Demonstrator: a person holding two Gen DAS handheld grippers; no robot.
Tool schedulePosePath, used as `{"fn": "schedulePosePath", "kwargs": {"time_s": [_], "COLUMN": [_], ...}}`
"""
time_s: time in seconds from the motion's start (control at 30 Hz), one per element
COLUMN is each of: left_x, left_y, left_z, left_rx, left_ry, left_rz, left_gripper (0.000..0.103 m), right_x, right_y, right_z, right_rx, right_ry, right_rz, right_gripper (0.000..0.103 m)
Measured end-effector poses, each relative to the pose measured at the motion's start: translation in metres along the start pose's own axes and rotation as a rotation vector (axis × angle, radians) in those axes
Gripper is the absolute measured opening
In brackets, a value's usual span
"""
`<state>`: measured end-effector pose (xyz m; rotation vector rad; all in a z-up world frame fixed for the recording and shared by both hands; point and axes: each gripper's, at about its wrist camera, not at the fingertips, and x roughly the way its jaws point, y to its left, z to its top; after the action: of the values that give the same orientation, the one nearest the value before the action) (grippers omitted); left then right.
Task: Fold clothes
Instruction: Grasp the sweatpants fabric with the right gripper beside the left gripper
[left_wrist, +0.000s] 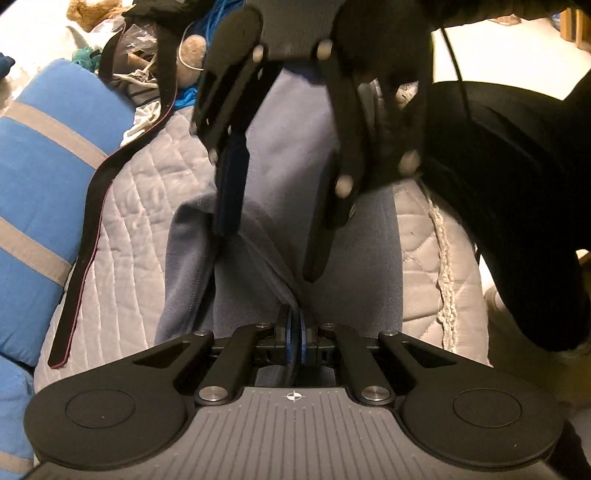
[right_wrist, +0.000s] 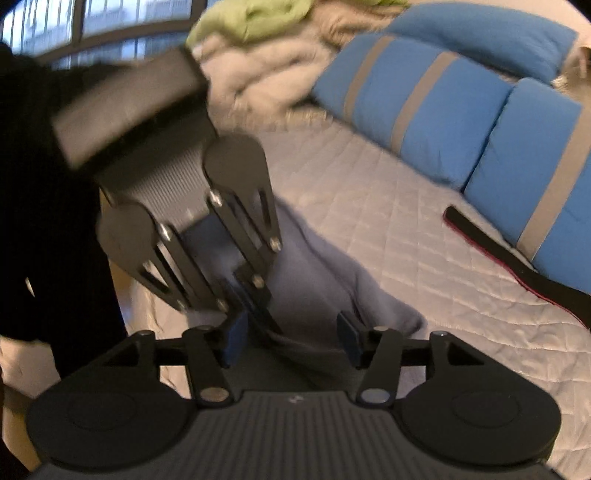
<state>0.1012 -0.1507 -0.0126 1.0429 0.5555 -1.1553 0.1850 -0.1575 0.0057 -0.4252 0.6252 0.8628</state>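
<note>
Left gripper (right_wrist: 255, 314) motion-blurred in right view; black strap (right_wrist: 517, 266) cut by frame edge.

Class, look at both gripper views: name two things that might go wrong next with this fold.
1. Only the left gripper pinches the grey-blue garment; the right gripper is open, so the cloth may sag unevenly.
2. The black strap lies close beside the garment on the quilt and might get snagged.

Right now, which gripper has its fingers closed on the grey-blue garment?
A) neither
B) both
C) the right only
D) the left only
D: the left gripper is pinched shut on a fold of the grey-blue garment, while the right gripper has its fingers spread apart with the cloth lying loose between them.
</note>
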Motion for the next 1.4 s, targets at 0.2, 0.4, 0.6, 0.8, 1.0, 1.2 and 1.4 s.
{"fn": "schedulePosePath", "kwargs": {"time_s": [0.2, 0.4, 0.6, 0.8, 1.0, 1.2, 1.4], "left_x": [-0.009, -0.010, 0.023, 0.027, 0.025, 0.023, 0.027], "left_y": [0.028, 0.069, 0.081, 0.070, 0.068, 0.070, 0.053], "left_z": [-0.001, 0.000, 0.005, 0.012, 0.011, 0.007, 0.017], "left_rx": [-0.180, -0.468, -0.535, -0.448, -0.412, -0.413, -0.302], "left_ry": [-0.051, -0.161, -0.094, -0.088, -0.103, -0.091, -0.073], "left_rz": [-0.100, -0.162, -0.158, -0.130, -0.103, -0.087, -0.055], "left_gripper": [0.027, 0.036, 0.035, 0.035, 0.035, 0.032, 0.019], "right_x": [0.010, 0.008, 0.004, -0.005, -0.021, -0.029, -0.031], "right_y": [-0.001, -0.003, -0.003, -0.001, -0.002, -0.002, -0.002], "right_z": [-0.009, -0.021, -0.023, -0.025, -0.025, -0.023, -0.022], "right_rx": [-0.009, 0.014, 0.025, 0.029, 0.051, 0.059, 0.065], "right_ry": [0.106, 0.096, 0.064, 0.036, -0.004, -0.023, -0.026], "right_rz": [-0.016, -0.016, -0.016, -0.015, -0.025, -0.056, -0.073], "right_gripper": [0.067, 0.067, 0.067, 0.068, 0.070, 0.072, 0.073]}}
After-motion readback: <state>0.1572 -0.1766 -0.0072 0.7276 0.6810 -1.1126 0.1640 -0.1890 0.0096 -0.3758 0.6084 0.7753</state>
